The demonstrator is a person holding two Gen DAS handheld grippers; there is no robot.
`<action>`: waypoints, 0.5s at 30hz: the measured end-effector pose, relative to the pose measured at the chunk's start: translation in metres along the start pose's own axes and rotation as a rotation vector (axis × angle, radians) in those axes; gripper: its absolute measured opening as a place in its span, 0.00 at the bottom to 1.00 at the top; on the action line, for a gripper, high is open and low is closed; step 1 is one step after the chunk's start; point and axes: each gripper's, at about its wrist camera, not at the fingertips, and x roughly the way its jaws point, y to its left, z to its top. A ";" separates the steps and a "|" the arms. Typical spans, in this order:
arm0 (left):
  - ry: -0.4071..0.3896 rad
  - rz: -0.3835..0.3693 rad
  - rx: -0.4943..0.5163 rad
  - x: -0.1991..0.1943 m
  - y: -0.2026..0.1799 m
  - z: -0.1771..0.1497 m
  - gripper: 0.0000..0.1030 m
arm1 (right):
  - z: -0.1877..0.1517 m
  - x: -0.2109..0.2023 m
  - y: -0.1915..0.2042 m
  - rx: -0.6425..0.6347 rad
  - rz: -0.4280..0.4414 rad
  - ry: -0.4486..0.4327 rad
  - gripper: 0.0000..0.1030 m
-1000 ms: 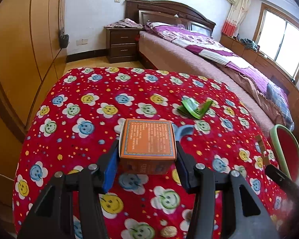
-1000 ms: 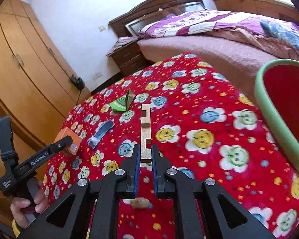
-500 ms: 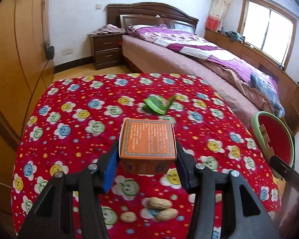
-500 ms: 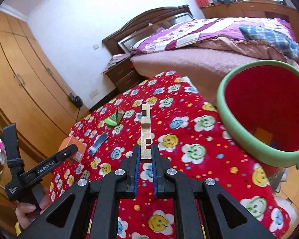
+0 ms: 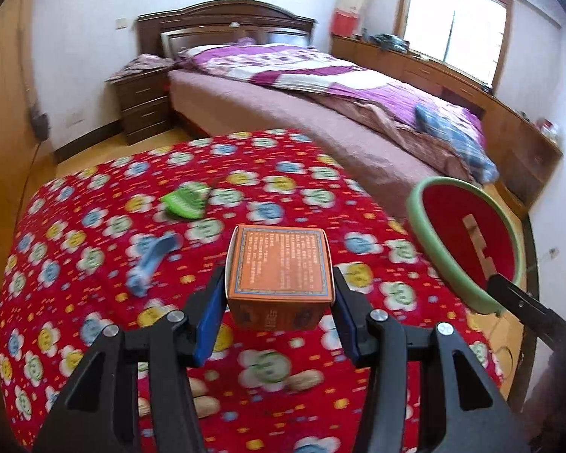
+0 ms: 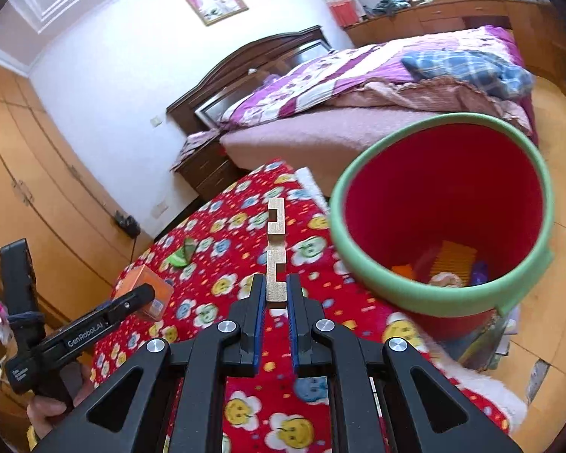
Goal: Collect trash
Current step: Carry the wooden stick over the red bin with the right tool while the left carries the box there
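Wooden strip (image 6: 275, 253) in right tool (image 6: 275, 298), long axis straight ahead, beside bin (image 6: 426, 294).

The left wrist view looks forward along the left tool (image 5: 279, 302) from low over the near edge of the tabletop (image 5: 94, 264), facing the bed (image 5: 320, 87) and window, with the red bin (image 5: 468, 241) off to its right. The right wrist view sits farther right, along the right tool (image 6: 275, 298), tilted down toward the bin (image 6: 437, 207), which it sees from close by. Both views share the floral tabletop (image 6: 226, 283), bed (image 6: 358, 87), bin, and each other's tool.
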 end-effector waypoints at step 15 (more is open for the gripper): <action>0.015 -0.128 0.150 0.023 -0.083 0.021 0.51 | 0.012 -0.022 -0.057 0.112 -0.139 -0.073 0.10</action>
